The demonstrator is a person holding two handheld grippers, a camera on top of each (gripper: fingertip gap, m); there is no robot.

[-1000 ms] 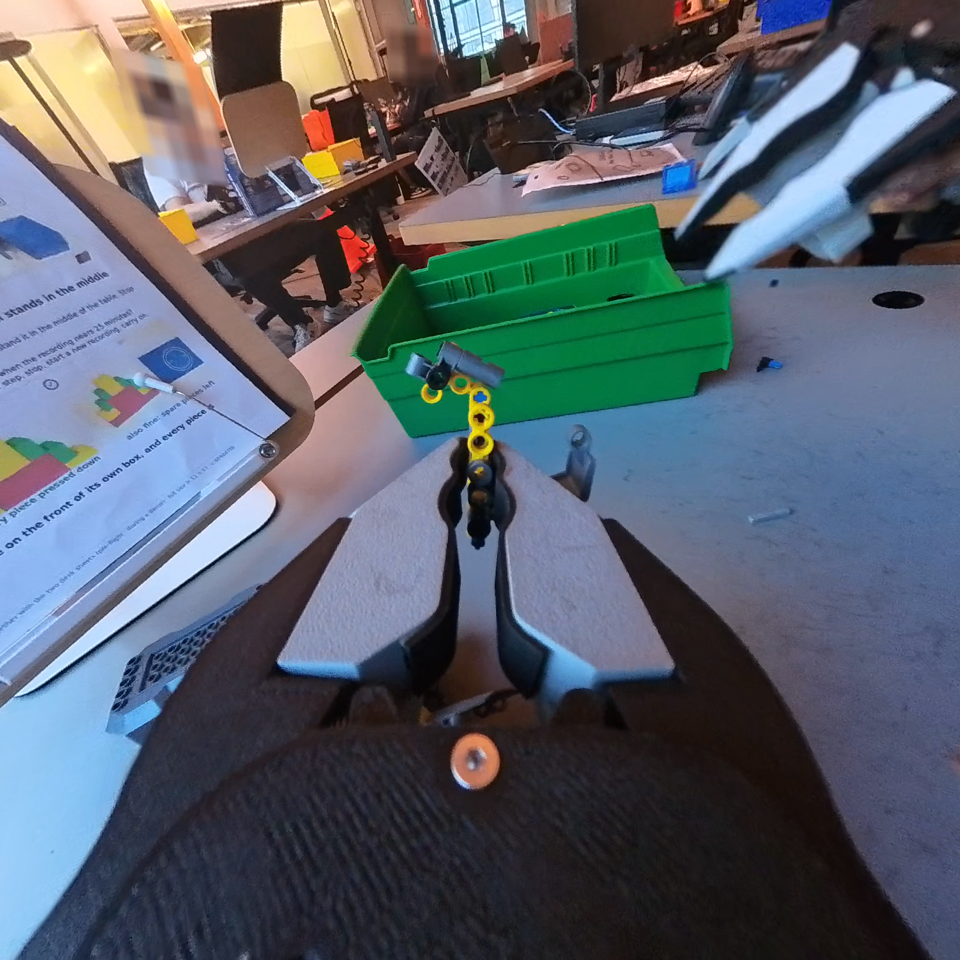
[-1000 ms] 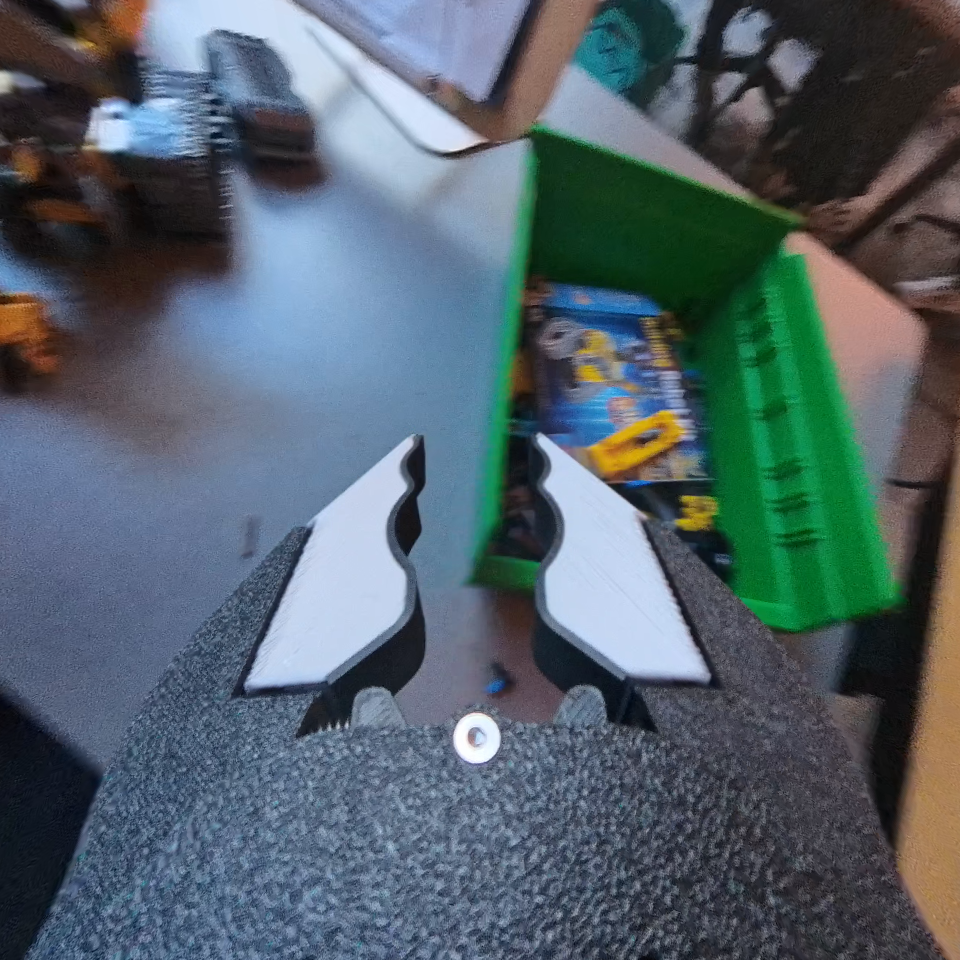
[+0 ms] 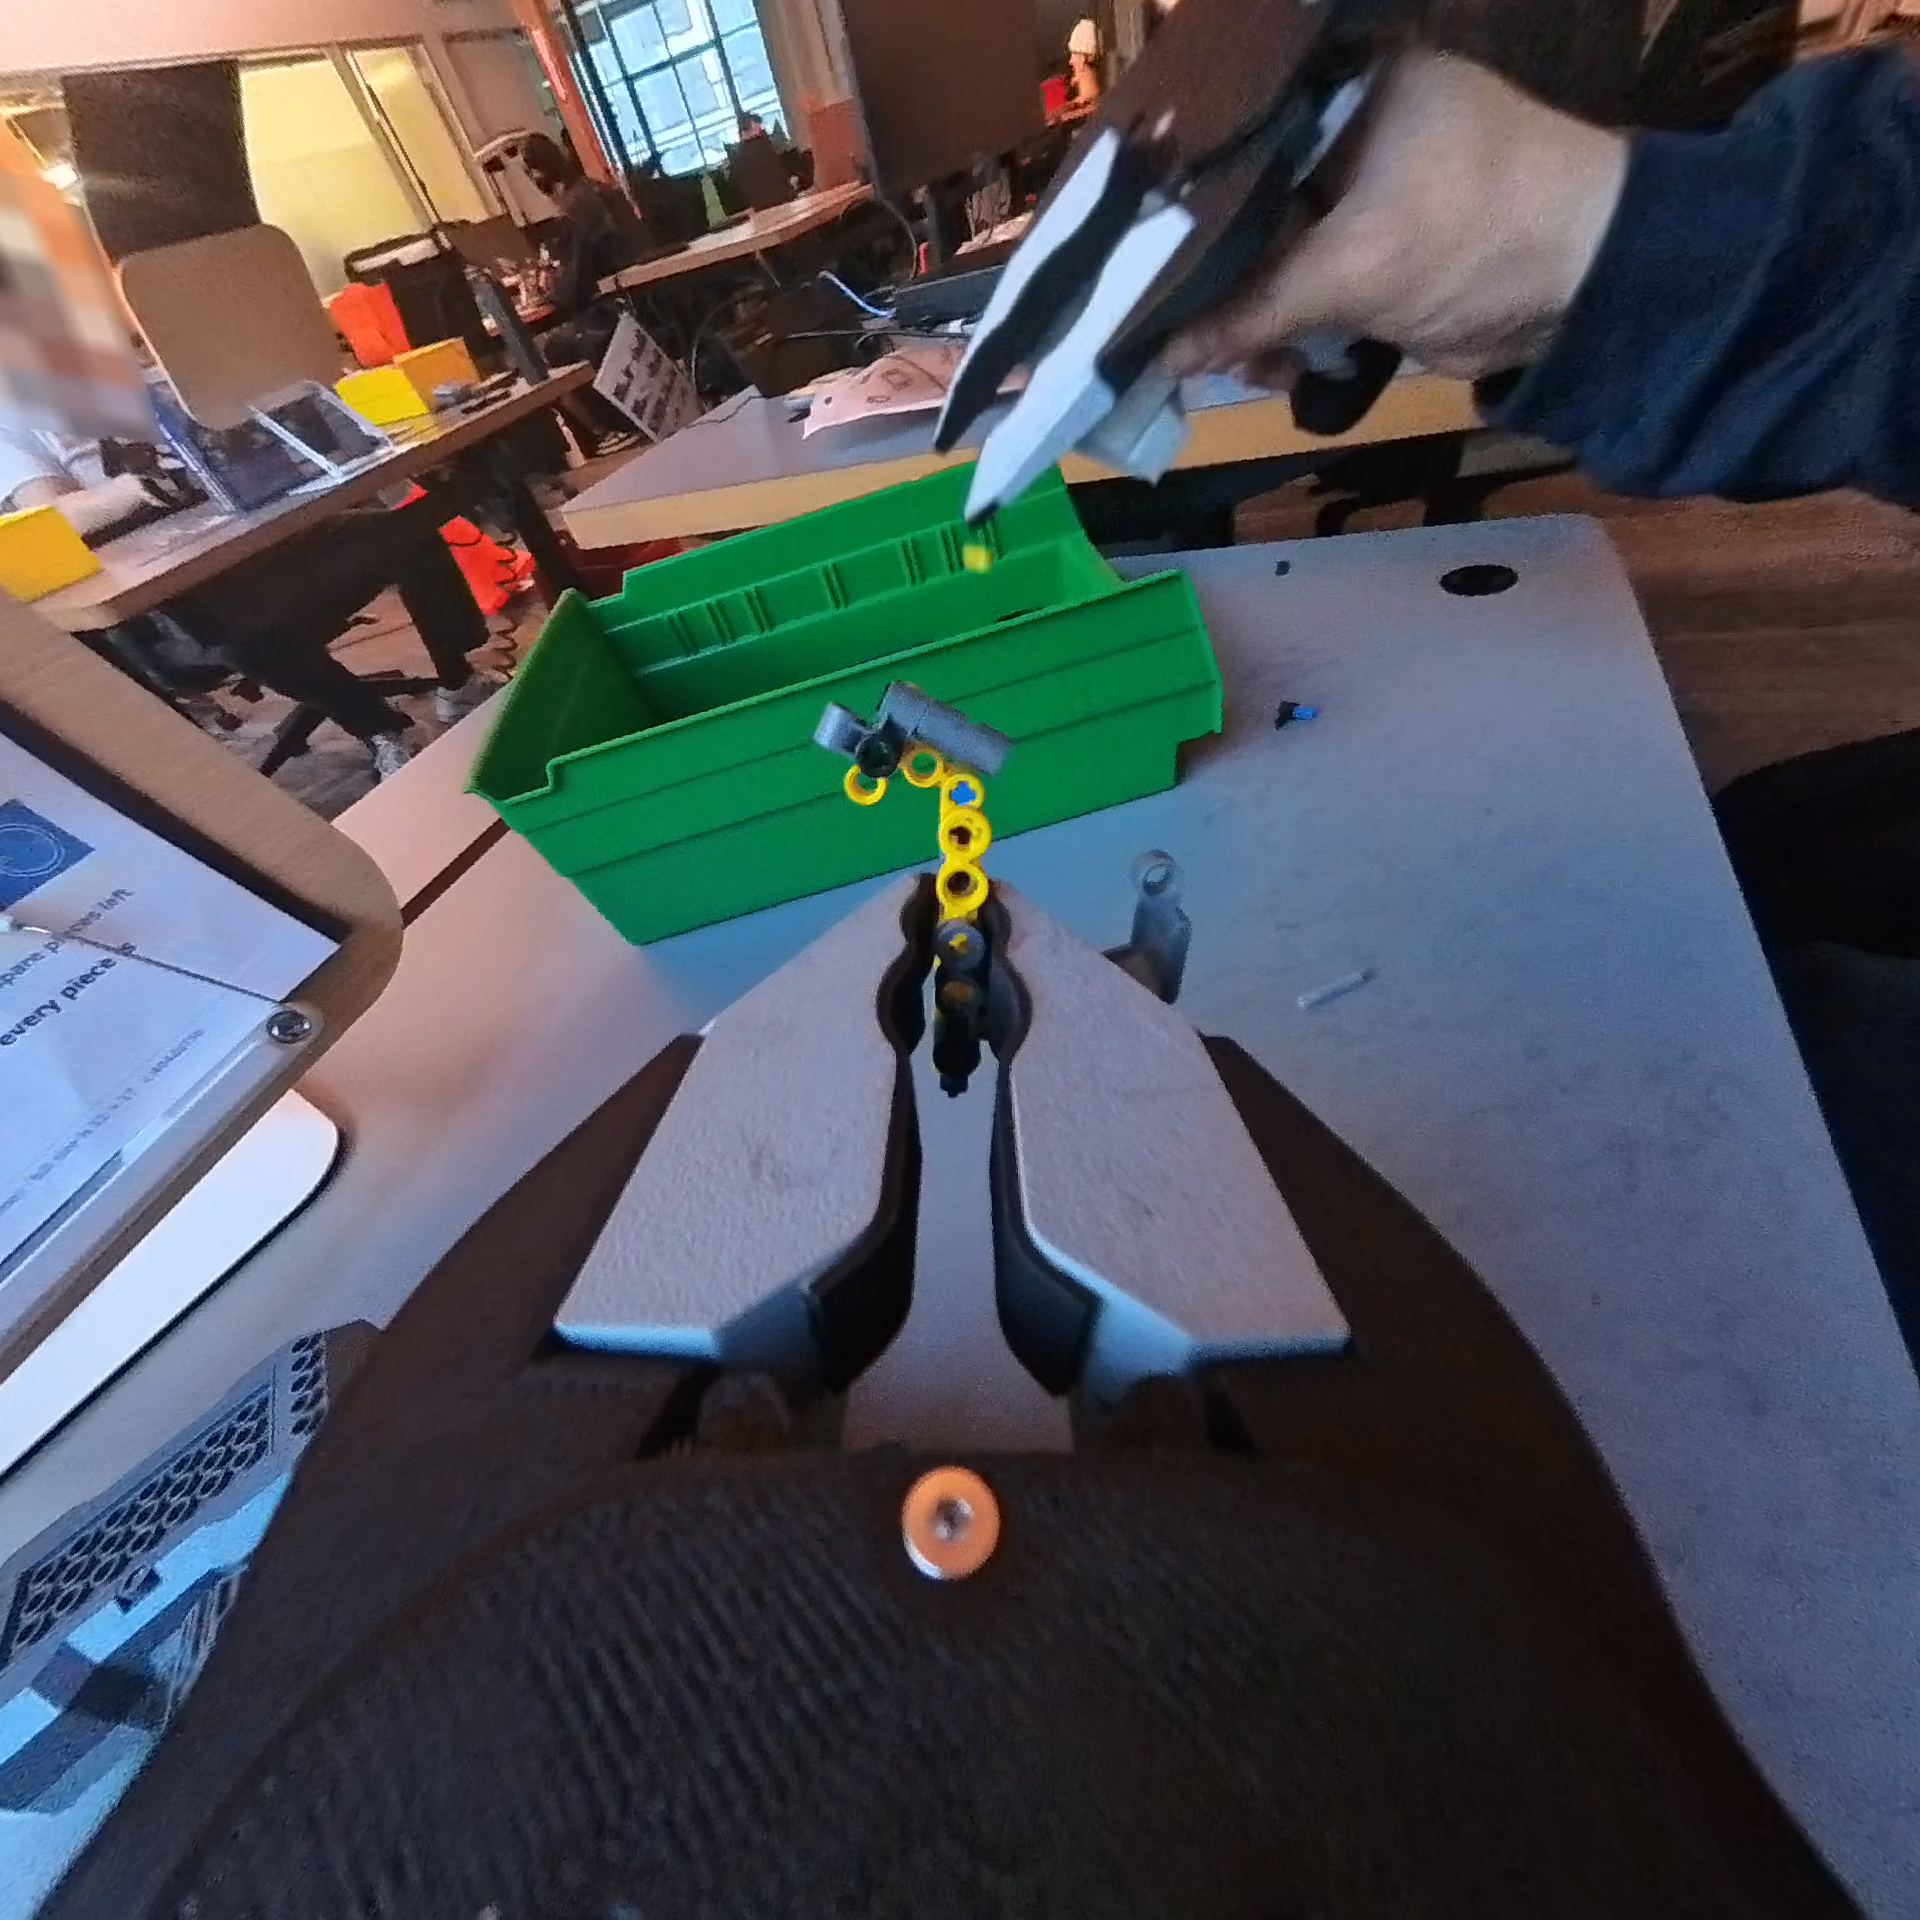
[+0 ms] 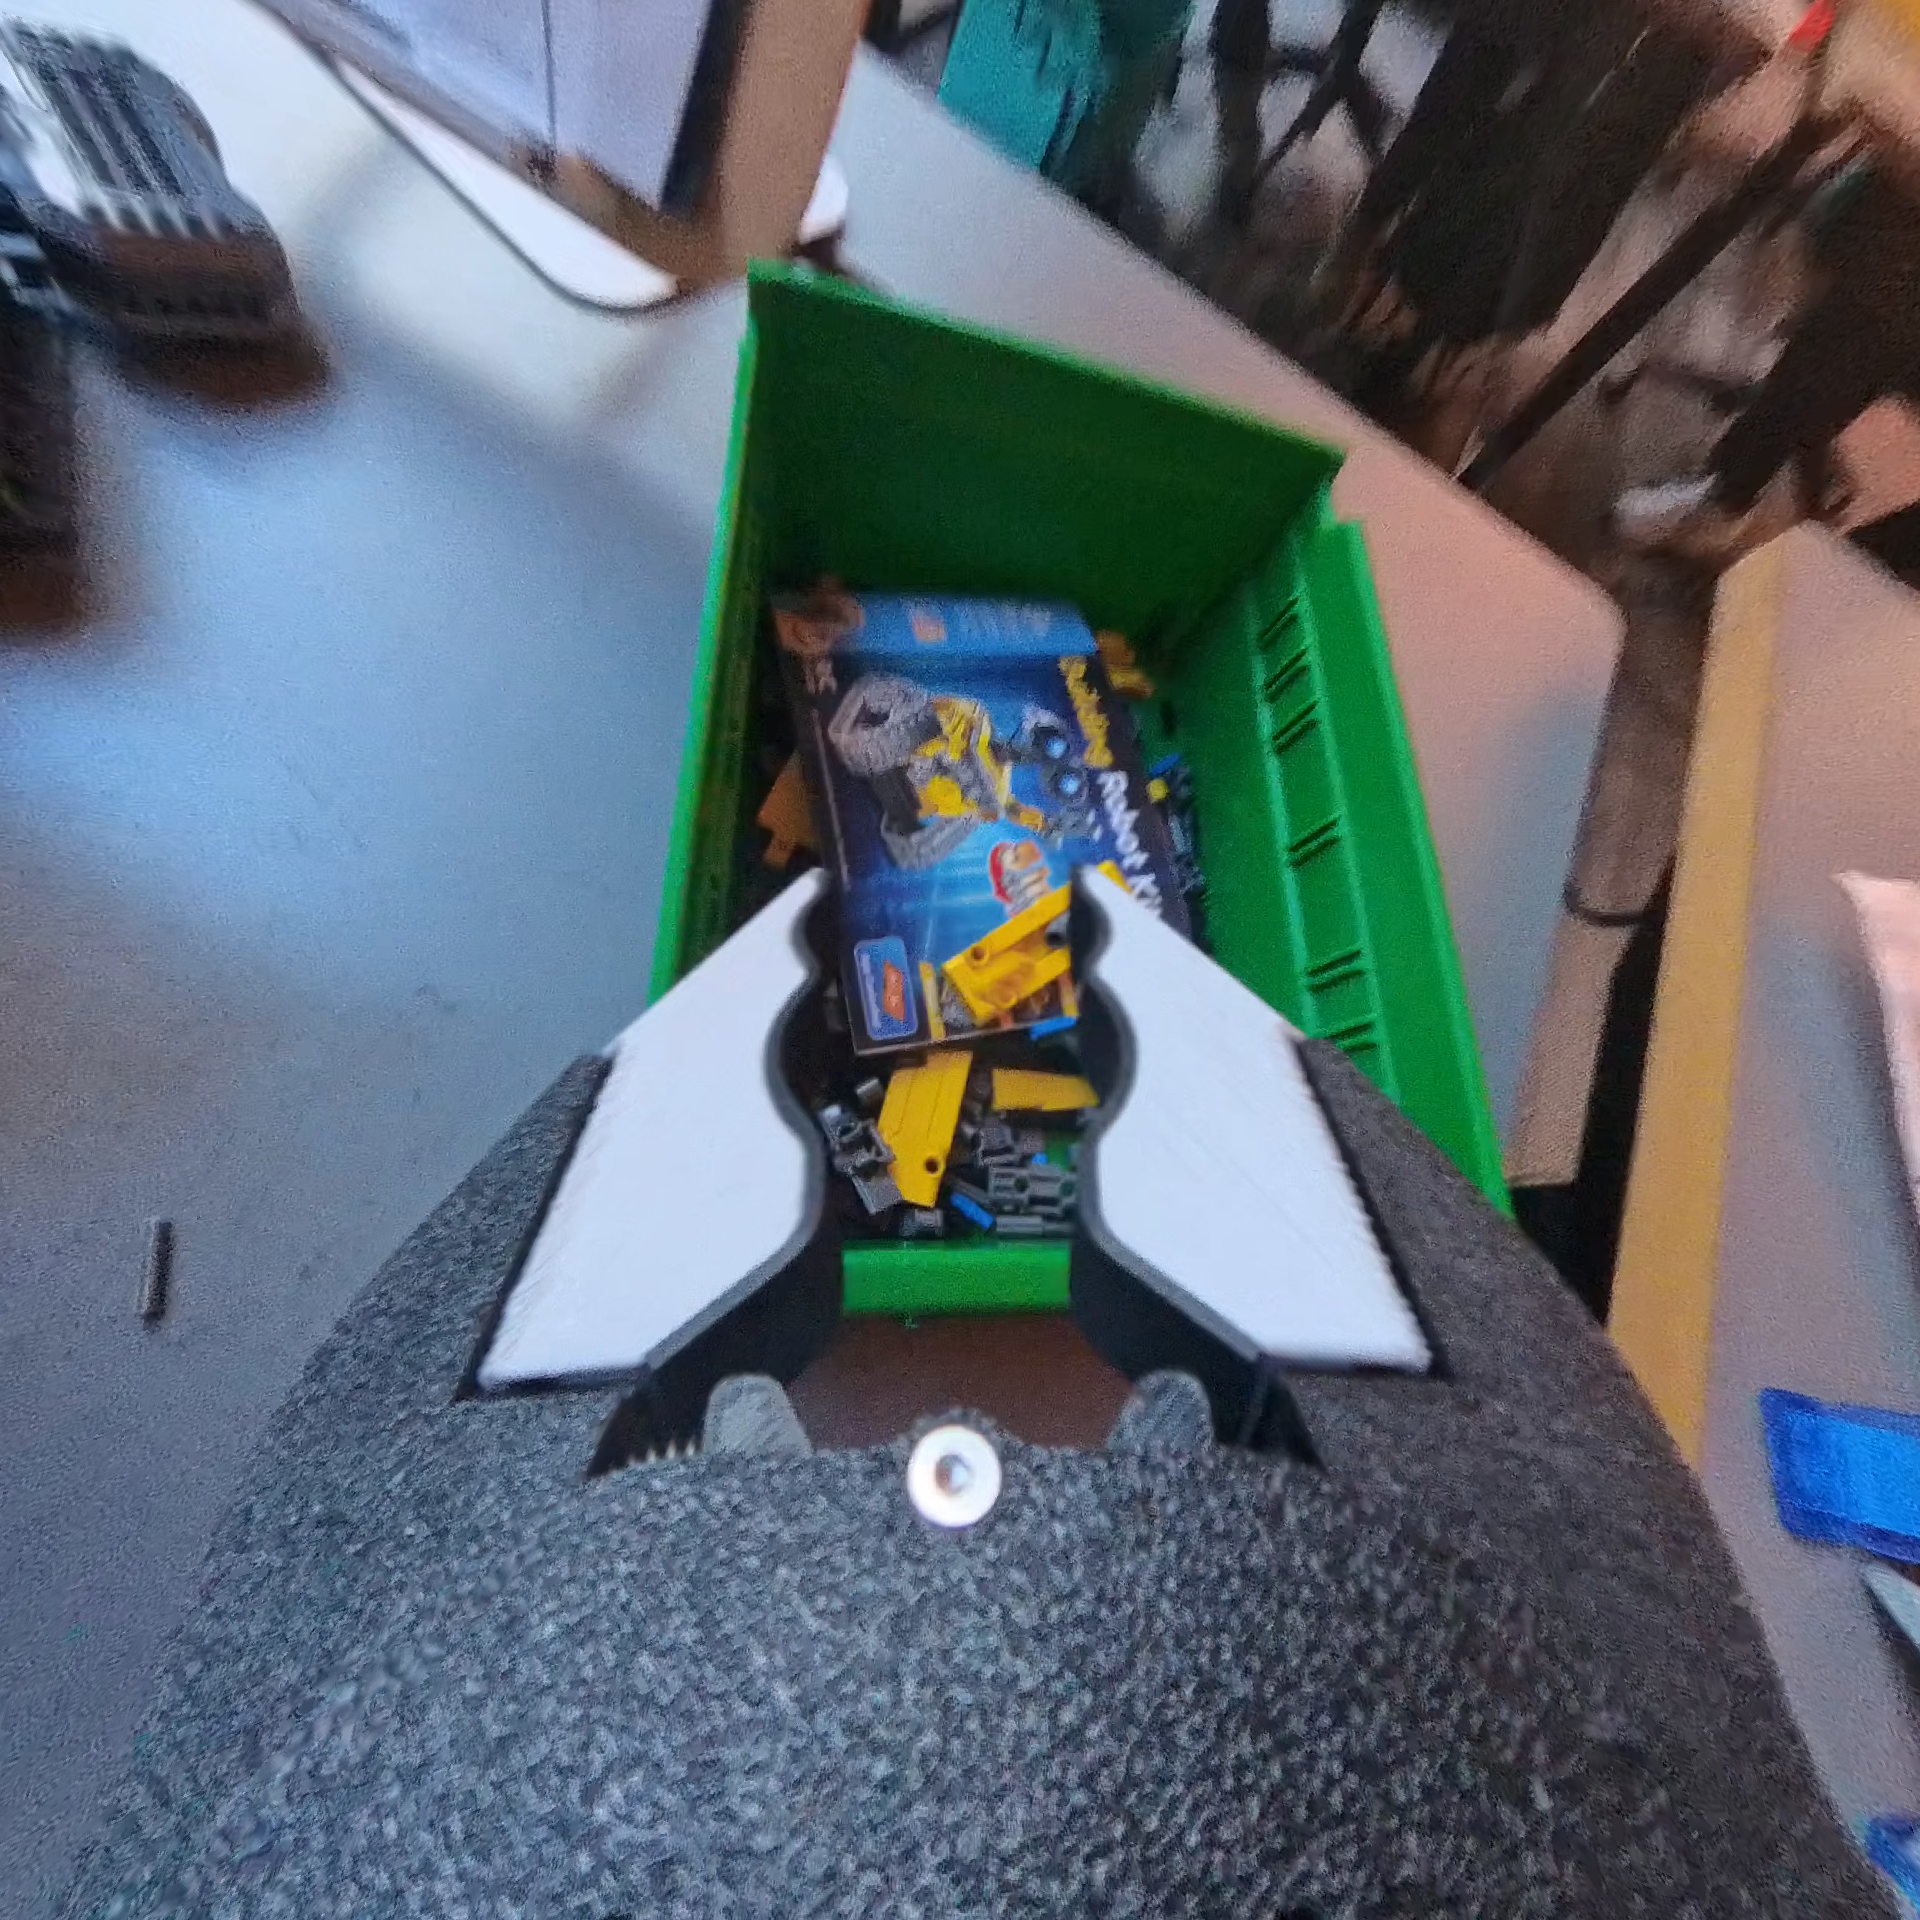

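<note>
Two grippers in view. Left gripper [image 3: 956, 935] has its jaws clenched on a small brick assembly [image 3: 951, 831]: a yellow perforated beam standing upright out of the jaws, bent at the top, with a blue pin in one hole and a grey connector piece across its upper end. The lower, darker part of the assembly sits between the jaws. It is held above the counter [image 3: 1455, 1039], just in front of the green bin [image 3: 727, 831].

Right gripper [image 4: 951, 935] hangs over the open green bin [image 4: 1039, 447], jaws released and spread apart, nothing between them. In the left wrist view the same gripper [image 3: 982, 488] shows high at upper right, tips pointing down toward the bin's far edge, held by a hand [image 3: 1455, 239] in a dark blue sleeve [image 3: 1745, 281]. A small yellow speck [image 3: 975, 558] sits just under its tips; cannot tell what it is.

Inside the bin: a blue printed booklet [image 4: 966, 810] lying on a heap of yellow and grey bricks [image 4: 935, 1132].

On the counter right of the left gripper: a grey link piece [image 3: 1155, 914], a short grey pin [image 3: 1333, 987], a small blue-and-black pin [image 3: 1294, 714] farther off. At left, a wood-framed instruction board [image 3: 156, 987] leans upright; a grey perforated block [image 3: 156, 1507] lies at the lower left edge.
</note>
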